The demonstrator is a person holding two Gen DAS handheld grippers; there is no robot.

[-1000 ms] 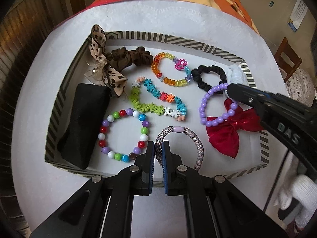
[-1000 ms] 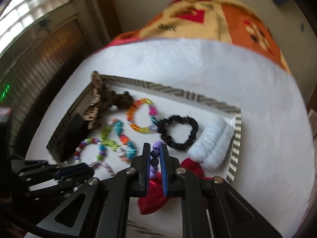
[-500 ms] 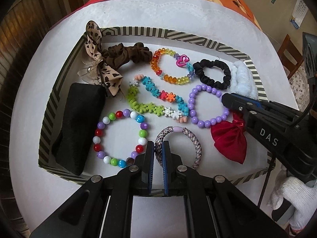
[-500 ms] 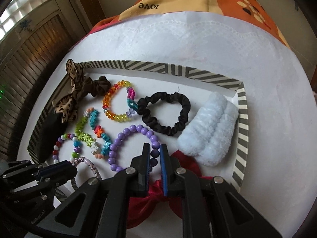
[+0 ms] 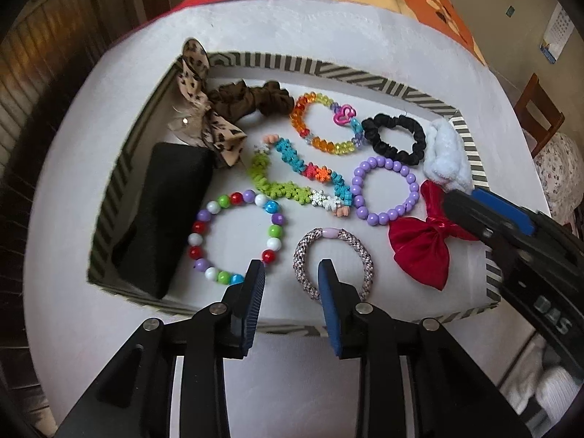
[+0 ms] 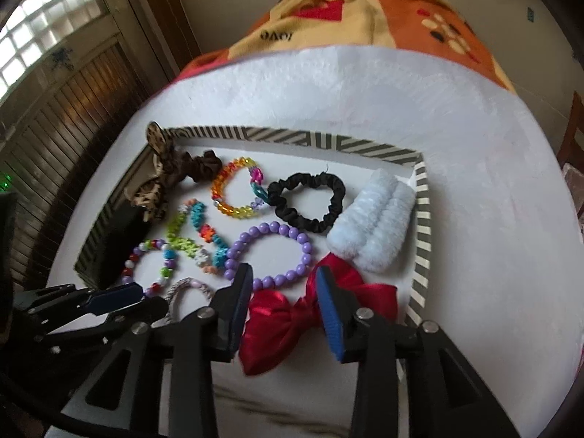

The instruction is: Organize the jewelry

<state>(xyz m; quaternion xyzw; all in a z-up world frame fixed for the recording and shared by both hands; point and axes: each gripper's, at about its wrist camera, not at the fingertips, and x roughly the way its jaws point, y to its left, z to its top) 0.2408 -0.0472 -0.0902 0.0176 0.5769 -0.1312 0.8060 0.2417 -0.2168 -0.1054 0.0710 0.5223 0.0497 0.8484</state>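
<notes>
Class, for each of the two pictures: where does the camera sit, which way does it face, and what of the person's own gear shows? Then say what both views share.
Left wrist: on the left gripper, facing steeply down over the tray's near edge; its open jaws, just opened, straddle the woven bracelet; right gripper intrudes.
Right wrist: on the right gripper, above the red bow; jaws just opened.
Shared: tray, purple bead bracelet, red bow.
</notes>
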